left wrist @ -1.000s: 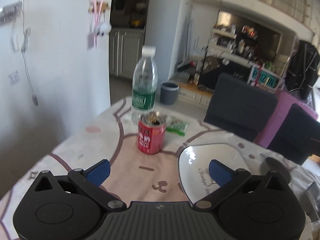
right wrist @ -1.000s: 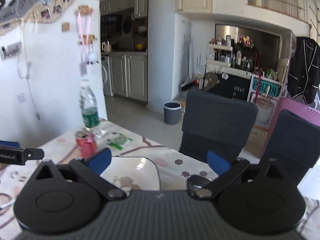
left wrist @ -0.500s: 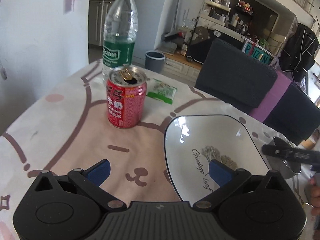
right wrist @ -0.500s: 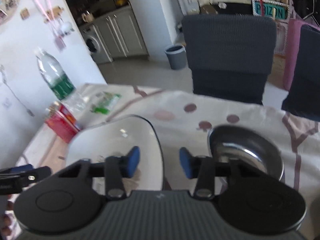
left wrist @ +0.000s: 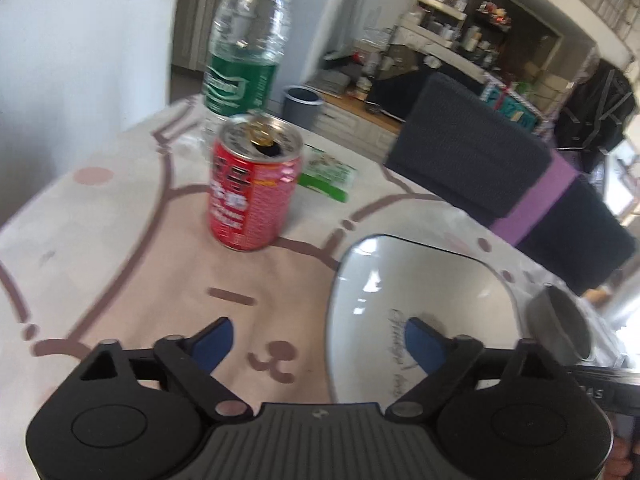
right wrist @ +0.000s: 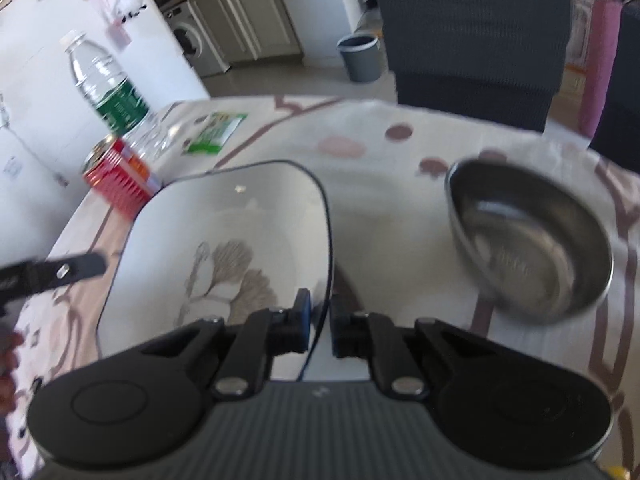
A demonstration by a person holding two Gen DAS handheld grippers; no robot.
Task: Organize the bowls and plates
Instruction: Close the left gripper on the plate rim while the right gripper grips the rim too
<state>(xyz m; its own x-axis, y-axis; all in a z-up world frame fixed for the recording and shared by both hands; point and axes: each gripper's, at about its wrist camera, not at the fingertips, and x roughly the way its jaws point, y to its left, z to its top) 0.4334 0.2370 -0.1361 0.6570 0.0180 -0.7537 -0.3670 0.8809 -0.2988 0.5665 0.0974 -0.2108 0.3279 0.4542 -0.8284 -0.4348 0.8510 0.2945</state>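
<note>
plate position: the white plate (right wrist: 224, 240) is lying flat on the bench (right wrist: 384, 184), and I am using it as my landmark.
right fingers: my right gripper (right wrist: 319, 322) is closing over the plate's near-right rim; the rim is sitting in the narrow gap between the fingers, and they are nearly pressed together on it.
left fingers: my left gripper (left wrist: 318, 340) is standing spread but starting to close, straddling the plate's left edge, pinching nothing.
slip risk: I am judging the rim hold as shallow; the glazed plate may be tipping or sliding out once lifted.
collision risk: the steel bowl (right wrist: 532, 240) is sitting just right of the plate; a swing that way could be knocking it.
obstacles: the red can (left wrist: 254, 184) and the water bottle (left wrist: 244, 52) are standing beyond the plate's far-left corner, with a green packet (left wrist: 328, 174) beside them, crowding any leftward move.
</note>
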